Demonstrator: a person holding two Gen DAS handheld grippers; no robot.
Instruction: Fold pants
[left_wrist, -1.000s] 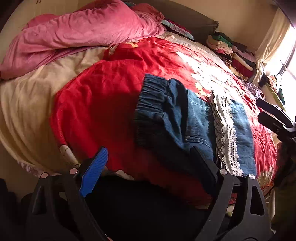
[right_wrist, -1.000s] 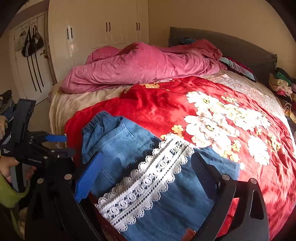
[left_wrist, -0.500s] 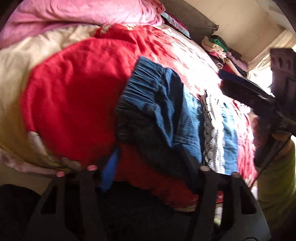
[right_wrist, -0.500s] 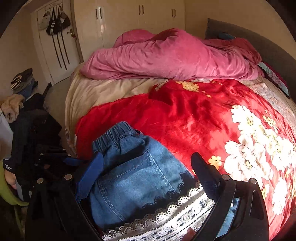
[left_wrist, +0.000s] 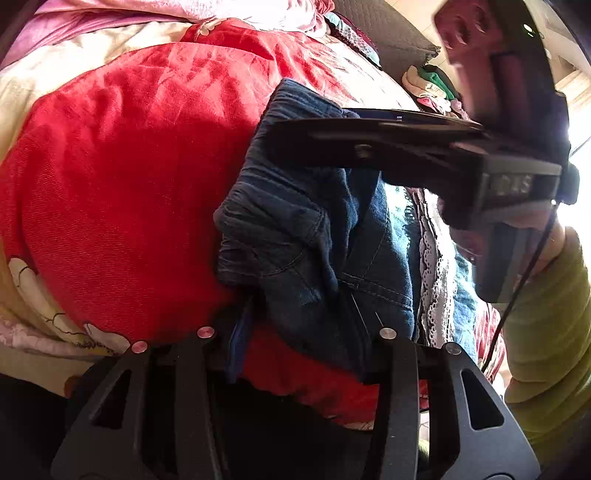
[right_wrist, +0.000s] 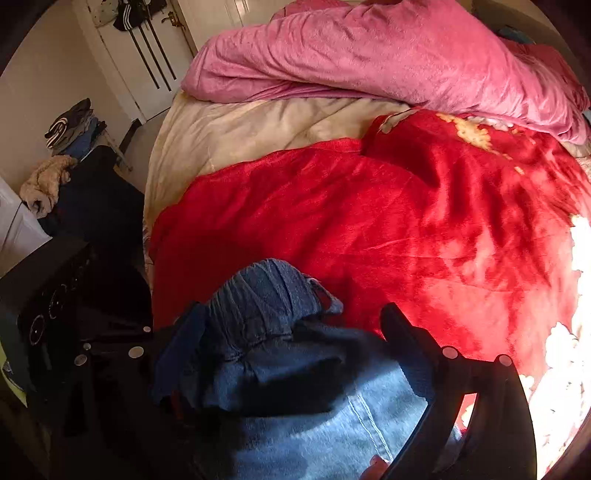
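Note:
Blue denim pants (left_wrist: 295, 240) with a white lace trim (left_wrist: 432, 266) lie on a red blanket (left_wrist: 129, 184). My left gripper (left_wrist: 295, 328) is at the near corner of the elastic waistband. Its jaws are closing and the bunched denim is pinched between them. My right gripper (right_wrist: 291, 343) hangs over the far part of the waistband (right_wrist: 266, 295), pointing steeply down. Its jaws are wide and starting to close, with denim (right_wrist: 314, 424) lying between the fingers but not pressed. In the left wrist view the right gripper (left_wrist: 306, 127) crosses above the pants.
A pink quilt (right_wrist: 369, 55) is heaped at the head of the bed, over a cream sheet (right_wrist: 240, 129). Folded clothes (left_wrist: 428, 85) are stacked at the far side. More clothes (right_wrist: 70, 129) sit beside the bed near a white door. A green sleeve (left_wrist: 546, 332) holds the right gripper.
The left jaws have narrowed onto the near waistband corner, which is now bunched. The right gripper has swept from the lace trim to the waistband and tipped further down.

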